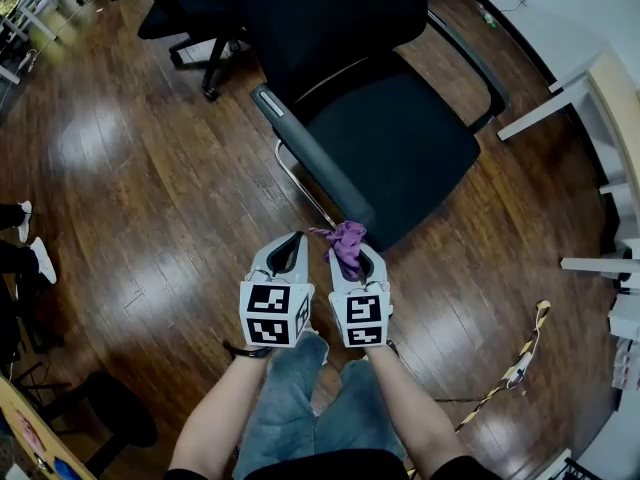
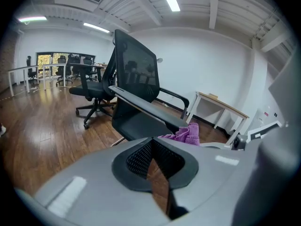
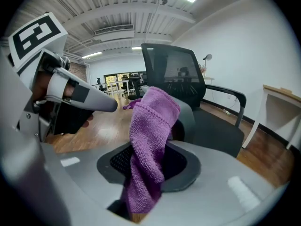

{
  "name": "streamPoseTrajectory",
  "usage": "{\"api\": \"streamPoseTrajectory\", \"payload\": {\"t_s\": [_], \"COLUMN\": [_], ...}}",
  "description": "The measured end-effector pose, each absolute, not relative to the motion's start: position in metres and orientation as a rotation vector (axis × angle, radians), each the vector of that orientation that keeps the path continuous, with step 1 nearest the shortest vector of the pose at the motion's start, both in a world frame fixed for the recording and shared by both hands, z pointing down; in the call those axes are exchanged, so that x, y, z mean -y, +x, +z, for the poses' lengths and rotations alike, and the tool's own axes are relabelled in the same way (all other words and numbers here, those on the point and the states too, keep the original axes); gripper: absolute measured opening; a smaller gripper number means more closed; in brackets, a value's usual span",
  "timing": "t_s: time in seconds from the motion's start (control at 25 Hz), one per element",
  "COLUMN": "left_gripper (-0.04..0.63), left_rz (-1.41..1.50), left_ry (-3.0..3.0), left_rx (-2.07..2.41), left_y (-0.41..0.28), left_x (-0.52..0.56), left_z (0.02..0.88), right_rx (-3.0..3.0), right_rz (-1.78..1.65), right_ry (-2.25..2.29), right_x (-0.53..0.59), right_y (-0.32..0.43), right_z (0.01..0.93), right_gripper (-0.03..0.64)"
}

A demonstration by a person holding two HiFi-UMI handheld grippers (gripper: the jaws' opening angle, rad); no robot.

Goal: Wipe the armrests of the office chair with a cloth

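A black office chair (image 1: 390, 118) stands in front of me on the wood floor. Its near armrest (image 1: 315, 158) runs diagonally toward my grippers, and the far armrest (image 1: 475, 63) is on the right. My right gripper (image 1: 350, 255) is shut on a purple cloth (image 1: 347, 241), which hangs just short of the near armrest's front end. In the right gripper view the cloth (image 3: 150, 140) drapes up out of the jaws, with the armrest (image 3: 190, 117) right behind it. My left gripper (image 1: 294, 240) sits beside the right one, shut and holding nothing; its view shows the armrest (image 2: 146, 106) and the cloth (image 2: 186, 133).
A second black chair (image 1: 185, 13) stands at the back left. White desks (image 1: 600, 88) line the right wall. A yellow-and-black striped strip (image 1: 520, 363) lies on the floor at right. A bystander's shoes (image 1: 30, 243) are at the left edge.
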State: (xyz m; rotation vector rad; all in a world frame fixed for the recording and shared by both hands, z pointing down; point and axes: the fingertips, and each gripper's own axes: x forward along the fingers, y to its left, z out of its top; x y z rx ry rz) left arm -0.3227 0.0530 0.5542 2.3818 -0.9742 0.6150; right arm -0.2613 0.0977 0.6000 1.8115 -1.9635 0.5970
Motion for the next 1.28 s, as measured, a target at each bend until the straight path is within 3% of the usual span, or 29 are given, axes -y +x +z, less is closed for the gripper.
{"api": "streamPoseTrajectory", "payload": {"t_s": [0.52,1.28], "left_gripper": [0.006,0.006], "left_rz": [0.662,0.399], "left_ry": [2.340,2.505], "left_rx": [1.063,1.108], "left_y": [-0.319,-0.213], "left_x": [-0.097,-0.182], "left_z": [0.582,0.380], "right_rx": [2.049,2.191], "right_rz": [0.614,0.354], "right_ry": [1.707,1.847], "right_x": [-0.119,-0.194], "right_y": [-0.253,-0.162], "right_z": [0.638,0.380], "right_gripper": [0.120,0.121]}}
